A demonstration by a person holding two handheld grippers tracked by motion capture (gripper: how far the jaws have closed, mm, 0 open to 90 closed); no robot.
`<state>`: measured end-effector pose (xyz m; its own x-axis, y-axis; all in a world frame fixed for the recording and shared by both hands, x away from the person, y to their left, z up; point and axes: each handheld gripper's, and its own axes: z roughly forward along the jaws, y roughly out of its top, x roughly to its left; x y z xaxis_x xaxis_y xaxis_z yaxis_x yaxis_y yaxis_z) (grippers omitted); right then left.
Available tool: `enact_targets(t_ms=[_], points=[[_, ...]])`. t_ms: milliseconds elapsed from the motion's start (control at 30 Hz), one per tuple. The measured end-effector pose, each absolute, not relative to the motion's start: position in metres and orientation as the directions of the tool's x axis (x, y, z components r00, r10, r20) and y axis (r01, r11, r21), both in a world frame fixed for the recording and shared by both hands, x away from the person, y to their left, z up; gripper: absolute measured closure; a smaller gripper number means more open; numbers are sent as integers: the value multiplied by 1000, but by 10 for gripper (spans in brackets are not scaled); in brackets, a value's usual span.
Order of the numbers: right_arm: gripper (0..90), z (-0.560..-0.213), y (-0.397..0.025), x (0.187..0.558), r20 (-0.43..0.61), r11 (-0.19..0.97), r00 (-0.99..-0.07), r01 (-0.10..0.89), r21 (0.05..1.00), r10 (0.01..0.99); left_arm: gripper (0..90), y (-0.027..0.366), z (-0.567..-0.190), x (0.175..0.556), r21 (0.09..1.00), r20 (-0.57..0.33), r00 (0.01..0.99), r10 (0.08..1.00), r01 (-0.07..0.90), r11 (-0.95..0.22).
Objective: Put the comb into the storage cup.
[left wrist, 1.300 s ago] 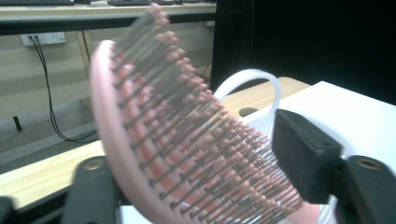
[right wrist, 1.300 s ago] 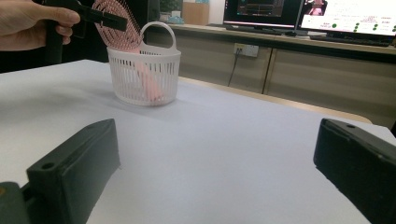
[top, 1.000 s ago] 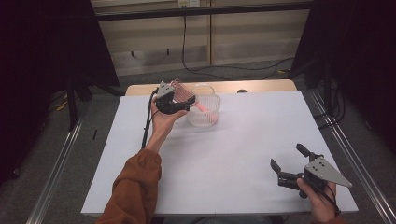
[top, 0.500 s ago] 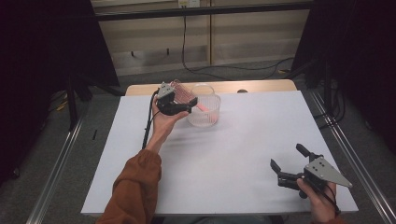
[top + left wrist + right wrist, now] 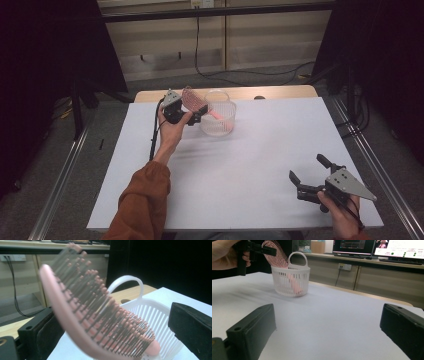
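A pink hairbrush (image 5: 193, 102) stands handle-down in a small white slotted basket (image 5: 220, 126) at the table's far middle, with its bristled head leaning out to the left. My left gripper (image 5: 196, 115) is at the head, open. In the left gripper view the hairbrush (image 5: 100, 322) slants between the wide-apart jaws, close against the left one, in front of the basket (image 5: 152, 312). My right gripper (image 5: 306, 168) rests open near the front right corner, holding nothing. From the right gripper view, the basket (image 5: 292, 282) and hairbrush (image 5: 274, 252) are far off.
The white table (image 5: 250, 165) is bare between the two grippers. A wooden strip (image 5: 280, 92) runs along its far edge. The left gripper's cable (image 5: 153, 135) trails down beside the forearm. Metal rails (image 5: 60, 190) flank the table.
My left gripper has drawn back slightly to the left, and more of the brush head now stands above the basket. The right gripper has stayed where it was.
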<state>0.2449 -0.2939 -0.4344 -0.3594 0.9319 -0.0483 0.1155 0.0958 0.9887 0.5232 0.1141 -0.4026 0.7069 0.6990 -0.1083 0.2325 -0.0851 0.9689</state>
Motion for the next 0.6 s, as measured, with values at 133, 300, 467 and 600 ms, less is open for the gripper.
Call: enact_targets(t_ms=[133, 300, 467, 600], points=[[0, -434, -294, 245, -51, 98, -357, 115, 989, 933, 18, 118, -400, 520, 972, -105, 701, 705, 221, -75], [0, -435, -294, 246, -50, 97, -355, 116, 989, 934, 30, 123, -397, 516, 975, -77, 697, 713, 201, -91], [0, -435, -295, 246, -51, 98, -354, 114, 989, 934, 17, 127, -396, 512, 979, -77, 698, 712, 188, -78], [0, -435, -296, 245, -43, 90, -351, 118, 989, 936, 17, 131, -394, 511, 981, -84, 692, 717, 183, -63]])
